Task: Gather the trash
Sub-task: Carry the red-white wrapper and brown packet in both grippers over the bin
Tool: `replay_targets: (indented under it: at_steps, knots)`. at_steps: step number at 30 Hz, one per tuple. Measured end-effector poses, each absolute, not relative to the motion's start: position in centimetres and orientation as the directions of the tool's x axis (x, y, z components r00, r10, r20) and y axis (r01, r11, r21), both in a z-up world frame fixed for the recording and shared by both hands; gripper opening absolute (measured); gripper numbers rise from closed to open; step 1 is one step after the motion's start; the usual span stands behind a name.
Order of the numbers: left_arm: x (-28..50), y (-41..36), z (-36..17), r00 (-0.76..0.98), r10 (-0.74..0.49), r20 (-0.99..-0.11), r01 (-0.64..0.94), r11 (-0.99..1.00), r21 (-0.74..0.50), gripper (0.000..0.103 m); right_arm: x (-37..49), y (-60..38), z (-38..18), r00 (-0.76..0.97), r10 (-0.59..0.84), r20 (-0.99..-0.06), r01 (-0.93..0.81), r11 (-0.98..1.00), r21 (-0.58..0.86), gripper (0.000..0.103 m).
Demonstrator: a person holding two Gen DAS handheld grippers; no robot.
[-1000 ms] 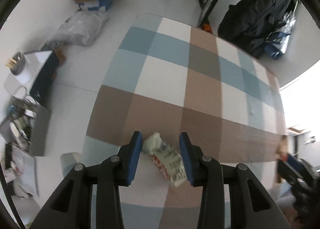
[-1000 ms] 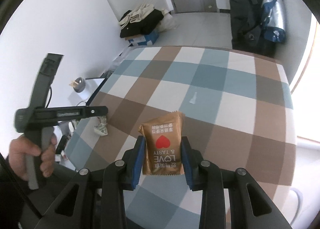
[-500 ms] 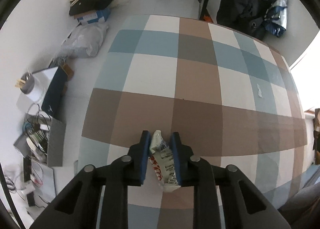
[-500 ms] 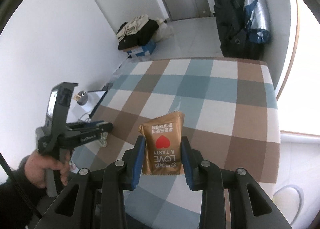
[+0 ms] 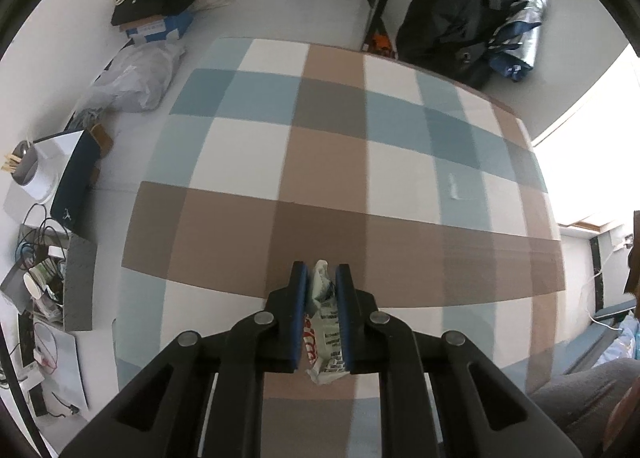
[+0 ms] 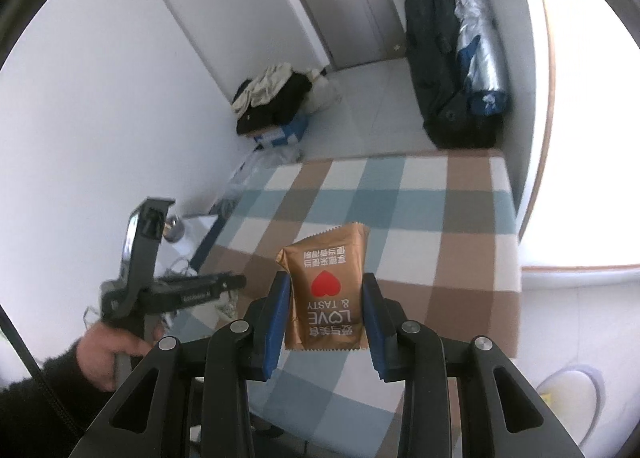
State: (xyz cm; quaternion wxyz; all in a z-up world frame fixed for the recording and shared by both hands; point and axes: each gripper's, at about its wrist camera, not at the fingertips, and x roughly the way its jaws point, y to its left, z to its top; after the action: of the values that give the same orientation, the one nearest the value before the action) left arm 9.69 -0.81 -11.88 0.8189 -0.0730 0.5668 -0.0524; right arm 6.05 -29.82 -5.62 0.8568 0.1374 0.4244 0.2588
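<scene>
So from where I'm driving this, both hands are loaded and we're mid-pickup; starting on the left, the left hand-held gripper point(image 5: 321, 316) is closing on a crumpled wrapper point(image 5: 323, 322), jaws nearly together with the blue pads point(image 5: 300, 310) pressing the thing flat from both sides; the wrapper is thin, creased, whitish film with red and black print, scrunched into an uneven wad that pokes out above and below the pads, and I'd guess it'll squash rather than slip. Under it is the checked cover point(image 5: 328, 162), soft-looking fabric in blue, brown and white squares, with one tiny pale scrap point(image 5: 454, 188) lying out toward the right side, well apart from either hand; looks like trash to me but too small to be sure. Moving right, the right hand-held gripper point(image 6: 325, 316) is partly open and clamped on the flat sides of a snack packet point(image 6: 325, 290); glossy brown foil pillow pack, crimped serrated ends, red heart, held up off the cover. Next move, I reckon, is carrying both pieces to a bin; I can't see one in either view, so finding it comes first, then going for that scrap.
</scene>
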Motion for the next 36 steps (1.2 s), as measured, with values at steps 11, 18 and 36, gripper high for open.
replay_targets:
  at_steps: [11,18,36]
  knots:
    - [8.9,-8.8,-5.3,0.441,-0.327,-0.836,0.172,0.945,-0.279,0.010,3.8,-37.5,-0.6,0.625,0.519,-0.583,-0.247,0.840,0.483,0.034]
    - [8.8,-18.4,-2.0,0.393,-0.491,-0.778,0.365,0.860,-0.358,0.010,-0.6,-46.8,2.4,0.729,0.400,-0.556,-0.105,0.867,0.487,0.034]
    - [8.6,-40.6,-12.0,0.008,-0.508,-0.861,0.567,0.712,-0.414,0.010,-3.8,-62.7,-16.8,0.529,0.322,-0.785,0.371,0.744,0.555,0.034]
